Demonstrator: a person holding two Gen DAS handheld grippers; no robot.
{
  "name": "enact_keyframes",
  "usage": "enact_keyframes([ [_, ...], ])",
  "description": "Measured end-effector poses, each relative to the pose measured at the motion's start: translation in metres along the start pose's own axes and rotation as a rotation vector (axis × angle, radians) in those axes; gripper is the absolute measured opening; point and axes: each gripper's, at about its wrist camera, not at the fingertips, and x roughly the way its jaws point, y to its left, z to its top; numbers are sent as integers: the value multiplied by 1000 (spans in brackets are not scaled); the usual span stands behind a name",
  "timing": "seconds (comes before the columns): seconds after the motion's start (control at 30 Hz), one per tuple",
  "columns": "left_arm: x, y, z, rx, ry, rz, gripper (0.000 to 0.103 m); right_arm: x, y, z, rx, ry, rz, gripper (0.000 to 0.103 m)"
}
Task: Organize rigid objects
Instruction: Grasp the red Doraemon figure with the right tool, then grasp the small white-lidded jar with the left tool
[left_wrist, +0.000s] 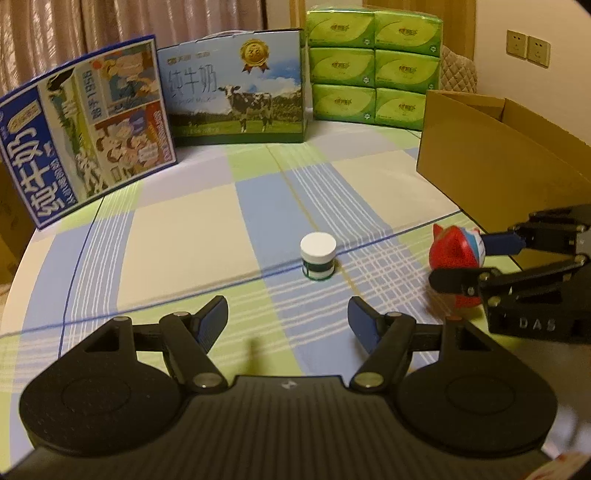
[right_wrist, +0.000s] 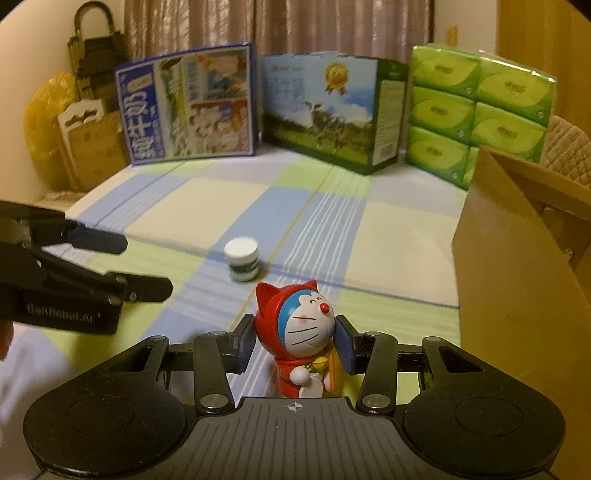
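A red-hooded blue cat figurine (right_wrist: 306, 325) stands upright between the pads of my right gripper (right_wrist: 295, 343), which is shut on its head from both sides. In the left wrist view the figurine (left_wrist: 452, 254) and the right gripper (left_wrist: 469, 262) show at the right edge, low over the checked tablecloth (left_wrist: 192, 236). A small white-lidded jar (left_wrist: 317, 258) with a green band stands alone mid-table, also seen as the jar (right_wrist: 242, 260) just beyond the figurine. My left gripper (left_wrist: 286, 314) is open with nothing in it, a short way in front of the jar; it enters the right wrist view as the left gripper (right_wrist: 144, 266).
An open cardboard box (left_wrist: 480, 155) stands at the right, close to the figurine, seen nearer as the box (right_wrist: 517, 277). Two milk cartons (left_wrist: 92, 129) (left_wrist: 236, 88) and a stack of green tissue packs (left_wrist: 373, 66) line the table's far side. Bags (right_wrist: 85, 110) lean at the back left.
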Motion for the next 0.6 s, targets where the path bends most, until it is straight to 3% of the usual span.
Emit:
enact_keyframes([
  [0.2,17,-4,6,39,-29,-21,68,2,-5,5,14,-22,-38,42],
  [0.47,48,2,16,-14,-32,-44,67,6,-12,12,50,-57,-91,42],
  [0.6,59,-2,19,1,-42,-50,61,10,-15,16,64,-52,-90,42],
])
